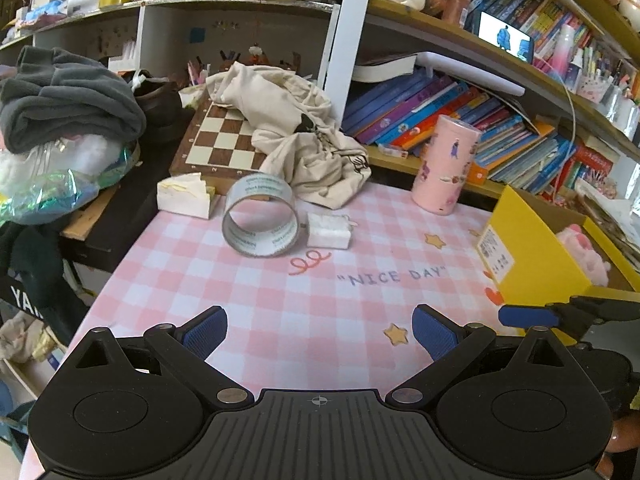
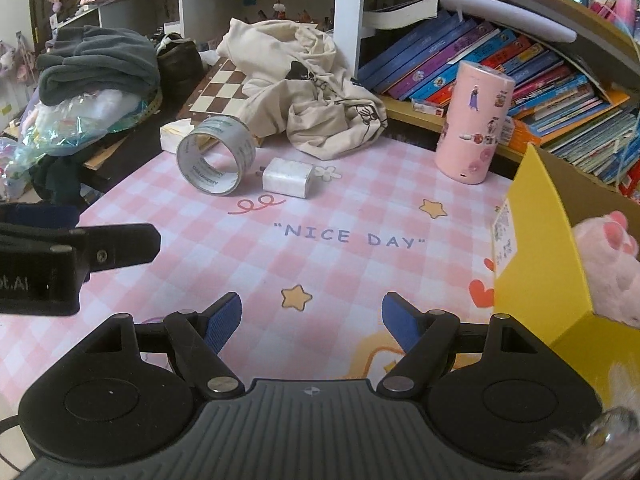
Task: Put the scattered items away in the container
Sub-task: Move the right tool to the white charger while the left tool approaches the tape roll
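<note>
Left wrist view: both grippers released above a pink checked desk mat, scattered items at its far edge

Left gripper [image 1: 320, 334] jaws spread wide, nothing between them; right gripper [image 2: 312, 322] likewise spread and empty, above the mat's [image 2: 248, 264] near part. Roll of clear tape [image 1: 260, 222] standing on its rim near the far left corner; white charger plug [image 1: 329, 231] lying just beside it on the right. Pink cylindrical tin [image 1: 446, 166] upright at the far edge, toward the right. Yellow cardboard box [image 1: 532, 244] at the right edge, open, a pink plush toy [image 2: 616, 264] inside. Cream cloth bag [image 1: 308, 136] heaped over a chessboard [image 1: 220, 140] beyond the far edge
</note>
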`<state>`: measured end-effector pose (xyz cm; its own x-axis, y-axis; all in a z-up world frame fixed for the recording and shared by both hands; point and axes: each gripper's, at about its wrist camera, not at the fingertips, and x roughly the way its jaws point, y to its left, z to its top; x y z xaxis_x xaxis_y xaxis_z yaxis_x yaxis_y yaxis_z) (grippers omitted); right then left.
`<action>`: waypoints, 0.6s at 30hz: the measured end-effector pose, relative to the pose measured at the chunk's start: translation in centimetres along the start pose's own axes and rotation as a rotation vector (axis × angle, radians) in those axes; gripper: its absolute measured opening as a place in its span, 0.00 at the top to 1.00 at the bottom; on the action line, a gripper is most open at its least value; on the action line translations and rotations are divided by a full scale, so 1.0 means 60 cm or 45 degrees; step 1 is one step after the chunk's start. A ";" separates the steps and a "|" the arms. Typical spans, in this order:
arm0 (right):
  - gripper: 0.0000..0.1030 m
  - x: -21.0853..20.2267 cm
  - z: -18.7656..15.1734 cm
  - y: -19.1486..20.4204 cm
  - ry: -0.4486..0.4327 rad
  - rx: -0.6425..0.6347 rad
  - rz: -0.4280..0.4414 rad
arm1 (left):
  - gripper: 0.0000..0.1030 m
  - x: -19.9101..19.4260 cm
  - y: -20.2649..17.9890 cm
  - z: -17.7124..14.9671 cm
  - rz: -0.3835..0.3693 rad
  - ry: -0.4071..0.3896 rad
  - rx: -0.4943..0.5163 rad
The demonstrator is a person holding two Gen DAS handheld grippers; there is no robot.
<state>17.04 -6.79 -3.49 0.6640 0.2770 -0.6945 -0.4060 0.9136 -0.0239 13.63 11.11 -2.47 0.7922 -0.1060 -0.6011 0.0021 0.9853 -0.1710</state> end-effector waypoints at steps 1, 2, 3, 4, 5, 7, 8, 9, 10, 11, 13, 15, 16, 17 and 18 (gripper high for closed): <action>0.26 0.006 0.004 -0.002 0.001 0.000 0.005 | 0.03 0.006 0.002 0.004 0.005 0.000 0.004; 0.26 0.014 0.008 -0.004 0.002 0.001 0.008 | 0.03 0.013 0.004 0.008 0.013 0.001 0.009; 0.27 0.021 0.012 -0.006 0.002 0.002 0.010 | 0.03 0.019 0.005 0.012 0.021 0.002 0.014; 0.27 0.029 0.017 -0.008 0.001 0.003 0.011 | 0.03 0.026 0.007 0.017 0.029 0.001 0.018; 0.27 0.038 0.022 -0.010 0.000 0.005 0.012 | 0.03 0.033 0.010 0.021 0.037 -0.002 0.020; 0.27 0.055 0.033 -0.014 -0.003 0.005 0.017 | 0.03 0.047 0.015 0.032 0.051 -0.006 0.017; 0.27 0.062 0.038 -0.016 -0.004 0.003 0.019 | 0.03 0.054 0.017 0.037 0.058 -0.009 0.015; 0.27 0.070 0.042 -0.017 -0.004 0.000 0.021 | 0.03 0.062 0.019 0.043 0.065 -0.013 0.015; 0.27 0.079 0.047 -0.018 -0.003 -0.003 0.024 | 0.03 0.071 0.021 0.048 0.074 -0.015 0.015; 0.27 0.088 0.052 -0.019 0.000 -0.006 0.028 | 0.03 0.080 0.023 0.052 0.083 -0.017 0.016; 0.27 0.103 0.061 -0.020 0.000 -0.018 0.034 | 0.03 0.099 0.026 0.062 0.097 -0.013 0.011; 0.27 0.118 0.072 -0.021 -0.004 -0.032 0.040 | 0.03 0.116 0.028 0.070 0.105 -0.017 0.007; 0.27 0.125 0.078 -0.021 -0.006 -0.039 0.041 | 0.03 0.125 0.028 0.075 0.110 -0.020 0.006; 0.27 0.131 0.082 -0.022 -0.008 -0.042 0.042 | 0.03 0.133 0.028 0.080 0.115 -0.021 0.006; 0.27 0.137 0.087 -0.023 -0.008 -0.042 0.045 | 0.03 0.140 0.028 0.083 0.120 -0.022 0.008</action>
<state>26.37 -4.20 -5.41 0.6528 0.3105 -0.6910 -0.4496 0.8929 -0.0237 23.35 12.55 -3.94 0.7993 -0.0107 -0.6008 -0.0690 0.9916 -0.1095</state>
